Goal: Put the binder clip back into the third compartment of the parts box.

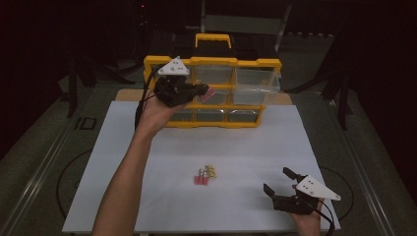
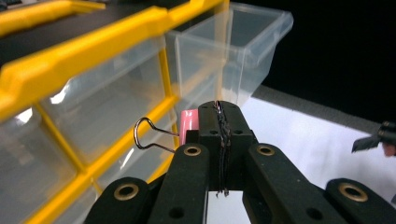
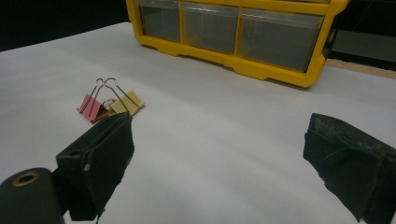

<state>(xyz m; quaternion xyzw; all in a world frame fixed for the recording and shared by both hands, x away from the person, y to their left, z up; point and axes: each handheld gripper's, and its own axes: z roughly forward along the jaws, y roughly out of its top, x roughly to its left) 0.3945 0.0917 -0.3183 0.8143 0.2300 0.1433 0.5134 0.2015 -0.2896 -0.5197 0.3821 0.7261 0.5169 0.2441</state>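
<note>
High view: the left gripper [image 1: 199, 91] is raised against the front of the yellow drawer organizer [image 1: 211, 62], a pink binder clip [image 1: 207, 94] at its tip. The right gripper [image 1: 281, 184] rests low on the white counter [image 1: 246, 147], well in front of the organizer.

Left gripper view: the jaws are pressed together, pinching the pink binder clip [image 2: 187, 126] just beside a pulled-out clear drawer [image 2: 233, 46].

Right gripper view: the jaws stand spread. A red clip [image 3: 92, 108] and a yellow clip [image 3: 126, 104] lie touching on the counter, in front of the organizer [image 3: 243, 65].
</note>
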